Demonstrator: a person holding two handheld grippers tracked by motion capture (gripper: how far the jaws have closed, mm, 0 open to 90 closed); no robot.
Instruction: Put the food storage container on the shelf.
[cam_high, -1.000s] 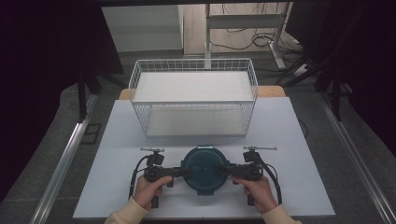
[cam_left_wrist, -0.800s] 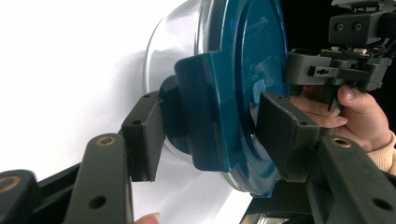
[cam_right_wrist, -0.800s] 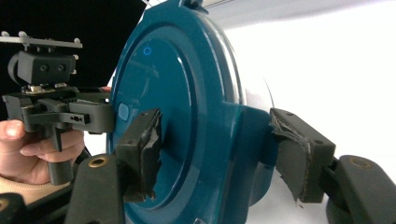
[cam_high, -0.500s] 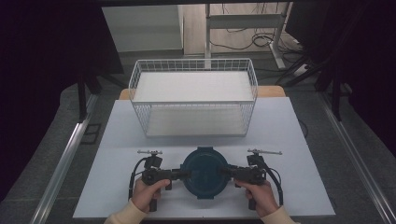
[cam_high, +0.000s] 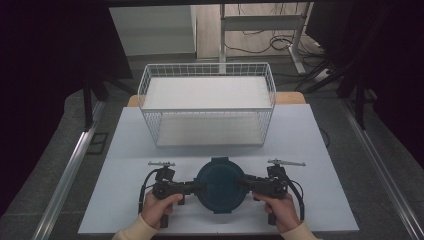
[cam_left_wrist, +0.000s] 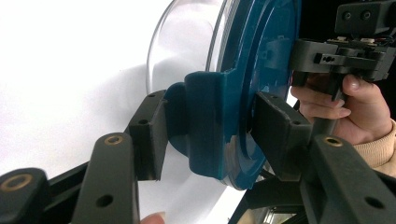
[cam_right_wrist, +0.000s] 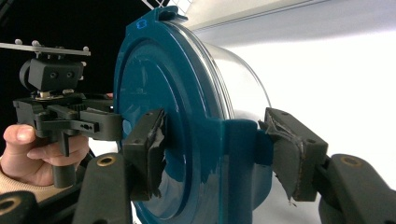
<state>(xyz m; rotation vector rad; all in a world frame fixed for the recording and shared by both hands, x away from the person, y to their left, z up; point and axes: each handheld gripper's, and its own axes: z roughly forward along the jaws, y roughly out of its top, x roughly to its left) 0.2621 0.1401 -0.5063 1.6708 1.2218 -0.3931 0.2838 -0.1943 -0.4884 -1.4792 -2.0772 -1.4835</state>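
Observation:
A round clear container with a dark teal lid (cam_high: 220, 185) rests near the table's front edge. My left gripper (cam_high: 200, 188) meets it from the left and my right gripper (cam_high: 241, 183) from the right. In the left gripper view, the left gripper (cam_left_wrist: 215, 140) has just closed its jaws, and its pads press on a teal lid latch (cam_left_wrist: 205, 121). In the right gripper view, the right gripper (cam_right_wrist: 219, 154) has just closed too, its worn pads clamping the opposite latch (cam_right_wrist: 238, 154). The clear bowl (cam_right_wrist: 243, 79) lies under the lid.
A white wire basket (cam_high: 207, 107) stands empty at the back of the white table (cam_high: 310, 140). Dark floor and desk legs with cables lie beyond the table's far edge.

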